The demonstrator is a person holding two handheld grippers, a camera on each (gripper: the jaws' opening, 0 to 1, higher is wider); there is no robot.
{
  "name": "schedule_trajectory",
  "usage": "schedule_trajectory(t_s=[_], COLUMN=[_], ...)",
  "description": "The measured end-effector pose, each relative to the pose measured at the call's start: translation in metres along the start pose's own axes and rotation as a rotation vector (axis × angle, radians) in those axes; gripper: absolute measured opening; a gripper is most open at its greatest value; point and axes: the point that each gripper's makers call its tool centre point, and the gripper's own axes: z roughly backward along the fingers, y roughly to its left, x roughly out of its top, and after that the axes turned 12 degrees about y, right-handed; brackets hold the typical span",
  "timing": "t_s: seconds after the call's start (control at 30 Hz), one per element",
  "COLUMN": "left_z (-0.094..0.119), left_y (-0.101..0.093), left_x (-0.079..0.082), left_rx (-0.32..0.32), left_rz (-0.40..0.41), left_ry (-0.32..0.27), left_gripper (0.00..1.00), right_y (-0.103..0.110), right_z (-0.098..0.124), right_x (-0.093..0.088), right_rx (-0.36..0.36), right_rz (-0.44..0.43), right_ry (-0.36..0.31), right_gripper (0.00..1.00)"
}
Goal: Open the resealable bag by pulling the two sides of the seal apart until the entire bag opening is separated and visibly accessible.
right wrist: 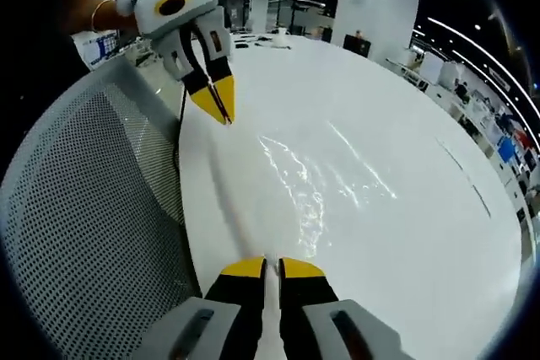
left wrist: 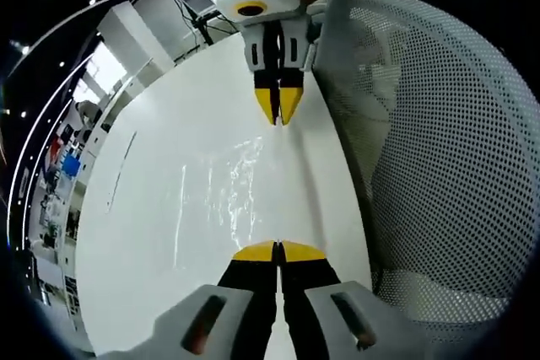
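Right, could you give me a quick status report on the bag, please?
Left tongs shut, right tongs shut, each on an edge of the clear bag, stretched flat over the white table. Seal state unreadable. Mesh chair alongside, nothing in the way.

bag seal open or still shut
Cannot tell. The clear bag lies flat on the white table, visible mostly as glare, stretched between the shut left tongs and right tongs, each pinching an edge.
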Motion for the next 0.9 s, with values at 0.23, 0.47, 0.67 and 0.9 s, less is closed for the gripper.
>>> schedule_trajectory(t_s=[0.23,0.47,0.67,0.9], left_z=[0.000,-0.001,-0.001,-0.002], left_y=[-0.001,0.001,0.000,-0.003], left_x=[0.003,0.008,0.011,0.009], left_rx=[0.003,0.011,0.015,0.012], left_rz=[-0.013,-0.051,-0.060,-0.075], left_ry=[-0.007,-0.003,-0.004,0.011], left_gripper=[0.00,0.00,0.00,0.00], right_y=[0.006,0.004,0.001,0.001], right_z=[0.001,-0.001,-0.004,0.001], right_x=[0.018,0.028,0.027,0.033], right_rx=[0.016,0.026,0.022,0.024], right_rz=[-0.014,-0.028,-0.021,-0.040], right_ry=[-0.041,-0.064,-0.043,-0.071], right_gripper=[0.06,0.07,0.07,0.08])
